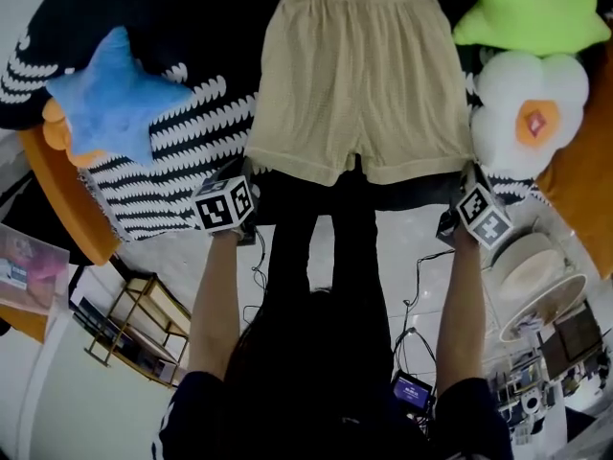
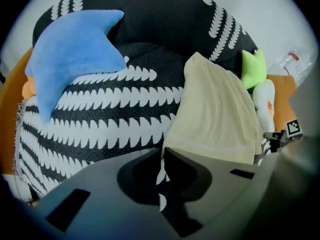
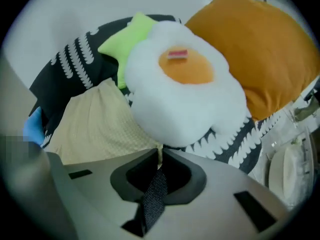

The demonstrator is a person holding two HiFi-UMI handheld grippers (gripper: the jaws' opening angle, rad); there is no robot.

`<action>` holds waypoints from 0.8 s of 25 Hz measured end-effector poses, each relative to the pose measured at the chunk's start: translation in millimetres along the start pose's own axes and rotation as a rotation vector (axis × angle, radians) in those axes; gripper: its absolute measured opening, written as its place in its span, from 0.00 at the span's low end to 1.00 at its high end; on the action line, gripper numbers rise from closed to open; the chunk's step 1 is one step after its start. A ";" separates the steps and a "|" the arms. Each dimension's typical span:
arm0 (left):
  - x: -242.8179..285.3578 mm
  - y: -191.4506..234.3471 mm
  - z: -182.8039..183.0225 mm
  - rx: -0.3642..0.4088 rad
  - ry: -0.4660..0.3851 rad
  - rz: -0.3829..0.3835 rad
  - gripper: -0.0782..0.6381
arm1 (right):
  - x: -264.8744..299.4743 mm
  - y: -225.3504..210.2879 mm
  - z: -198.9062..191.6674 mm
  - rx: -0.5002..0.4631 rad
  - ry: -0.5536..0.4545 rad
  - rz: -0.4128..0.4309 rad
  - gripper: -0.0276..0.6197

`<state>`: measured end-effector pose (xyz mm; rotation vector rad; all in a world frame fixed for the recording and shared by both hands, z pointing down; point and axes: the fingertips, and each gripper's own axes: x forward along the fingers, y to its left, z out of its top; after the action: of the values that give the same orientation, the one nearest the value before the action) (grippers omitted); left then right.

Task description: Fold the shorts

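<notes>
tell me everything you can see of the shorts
The shorts are beige, of a waffle-textured cloth, with a gathered elastic waistband at the far edge and two cuffed legs toward the person. They lie flat and spread, unfolded, on the black-and-white cover. The egg pillow lies against their right side. The left gripper is shut on the left leg's outer hem corner, the right gripper on the right one's.
</notes>
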<state>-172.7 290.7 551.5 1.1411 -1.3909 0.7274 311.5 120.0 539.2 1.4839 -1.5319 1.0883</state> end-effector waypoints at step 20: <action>-12.5 1.1 -1.0 -0.137 -0.144 0.116 0.15 | -43.7 250.5 -112.6 -0.543 0.003 0.443 0.06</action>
<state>-174.7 294.8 539.8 1.0279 -1.6142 0.6308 58.9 234.7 520.3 0.7956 -2.0105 0.8051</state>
